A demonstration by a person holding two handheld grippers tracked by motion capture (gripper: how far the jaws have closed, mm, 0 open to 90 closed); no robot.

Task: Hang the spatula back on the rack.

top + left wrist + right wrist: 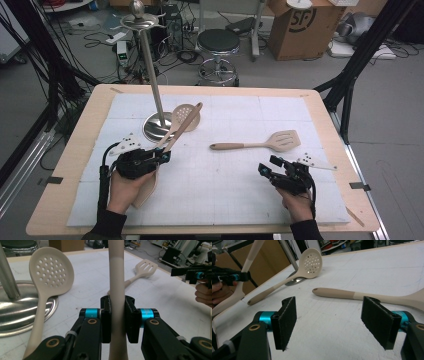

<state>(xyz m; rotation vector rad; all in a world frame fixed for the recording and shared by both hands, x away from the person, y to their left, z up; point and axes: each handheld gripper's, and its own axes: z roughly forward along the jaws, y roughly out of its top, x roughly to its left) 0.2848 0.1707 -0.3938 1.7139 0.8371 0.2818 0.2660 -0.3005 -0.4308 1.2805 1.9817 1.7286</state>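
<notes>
My left gripper (164,154) (117,315) is shut on the handle of a beige utensil (186,125) (117,285), held off the mat. Its handle slants up to the right and its broad end (146,192) hangs below the hand. A beige perforated skimmer (186,116) (51,270) (312,262) lies just beyond, its bowl resting against the stand's base (152,129). A slotted spatula (284,140) (337,293) lies right of centre, handle pointing left. My right gripper (267,167) (332,325) rests near the front right, open, with nothing between its jaws.
A metal stand with a tall pole (149,70) and round base (15,315) stands at the left of the white mat (225,185). The wooden table edge (350,150) frames the mat. Beyond it are a stool (218,42), a cardboard box (305,25) and cables.
</notes>
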